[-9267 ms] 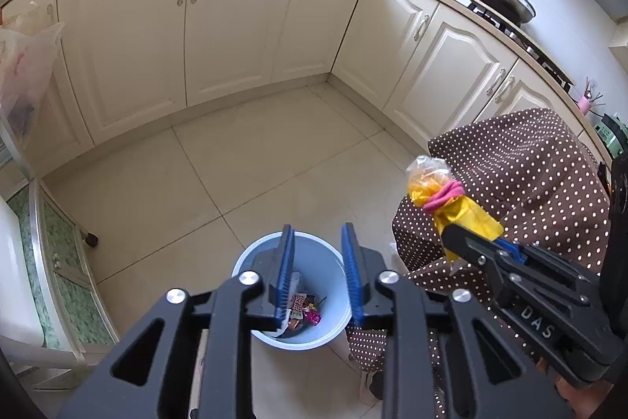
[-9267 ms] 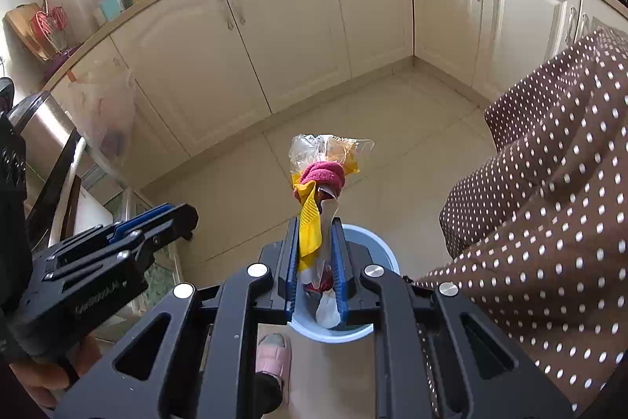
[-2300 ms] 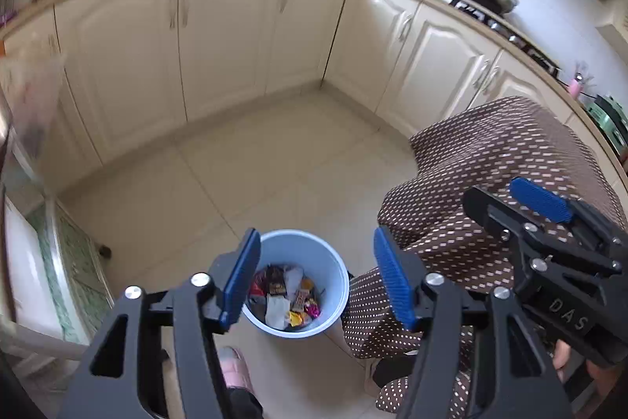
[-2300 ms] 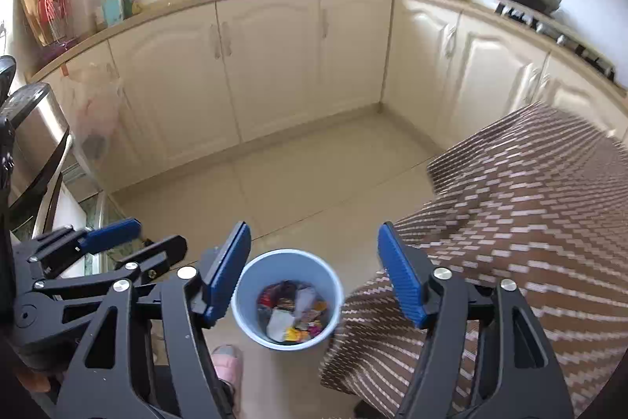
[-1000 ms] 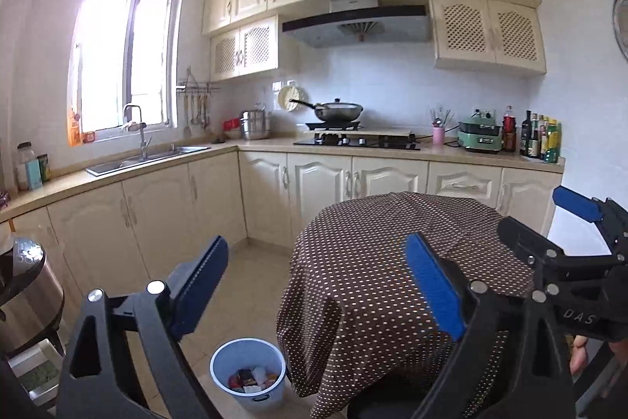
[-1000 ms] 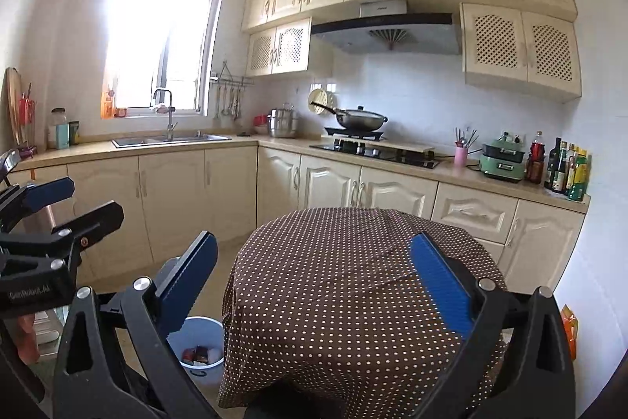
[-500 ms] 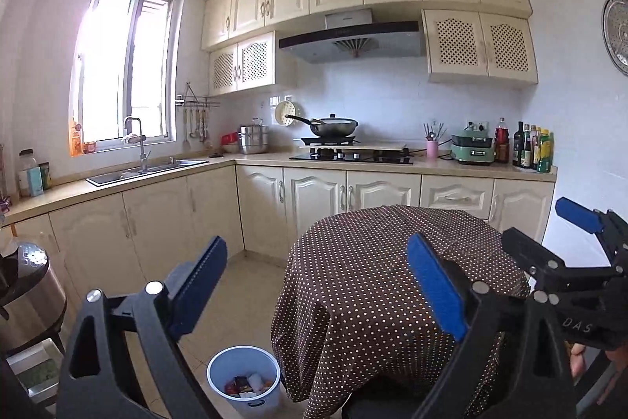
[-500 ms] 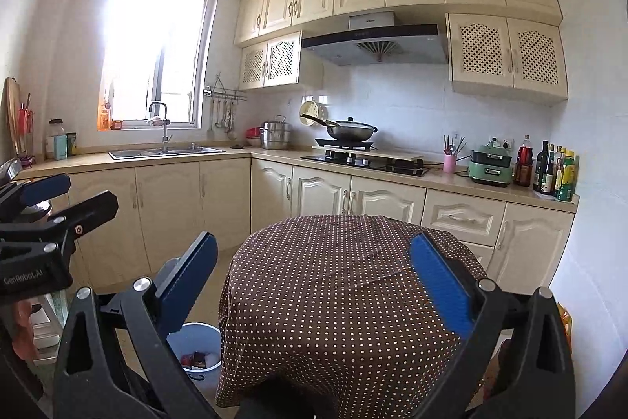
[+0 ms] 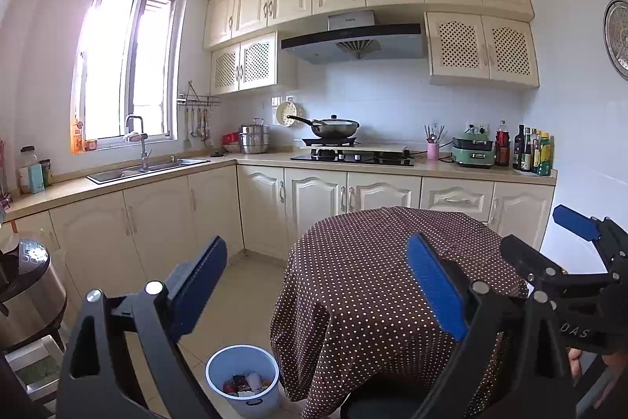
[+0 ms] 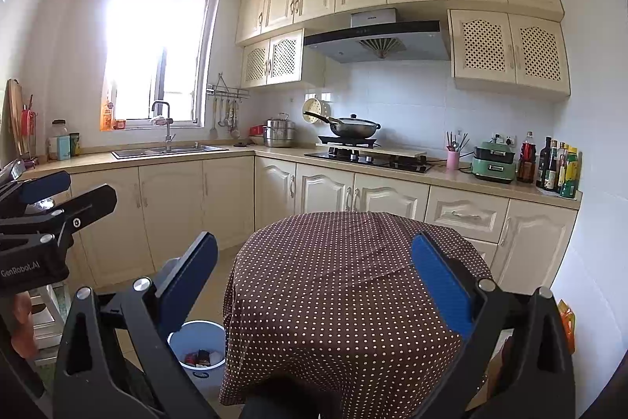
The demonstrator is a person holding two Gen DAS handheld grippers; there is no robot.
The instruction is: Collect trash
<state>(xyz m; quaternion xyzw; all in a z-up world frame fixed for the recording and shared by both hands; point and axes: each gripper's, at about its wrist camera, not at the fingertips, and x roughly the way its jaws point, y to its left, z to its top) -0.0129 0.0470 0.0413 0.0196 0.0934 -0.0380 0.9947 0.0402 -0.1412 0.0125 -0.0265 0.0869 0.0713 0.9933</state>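
On the tiled floor point(image 9: 239, 285), just beside the draped edge of the round desk, stands a pale blue bin point(image 9: 243, 379) holding mixed trash point(image 9: 245, 384) of wrappers and scraps; in the right wrist view the same bin point(image 10: 198, 348) lies at the desk's lower left, partly hidden behind a blue finger pad. Over the desk hangs a brown tablecloth with white dots point(image 9: 373, 281), its folds falling beside the bin; its top carries nothing that can be made out. Above the desk, the left hand-held gripper point(image 9: 318, 285) has its blue pads spread wide with nothing between them; the right hand-held gripper point(image 10: 314, 281) is likewise spread wide and empty. Each gripper appears at the edge of the other's view, with part of a hand point(image 10: 21, 328) showing beneath the left one. Behind the desk, cream cabinets point(image 9: 314, 199) run along two walls; beyond them a wok point(image 9: 333, 126) sits on the stove under a range hood point(image 9: 353, 42); left of the stove, a sink point(image 9: 149, 169) lies below the window point(image 9: 125, 65); right of it stand a pink utensil cup point(image 9: 433, 150), a green appliance point(image 9: 471, 154) and several bottles point(image 9: 530, 152).
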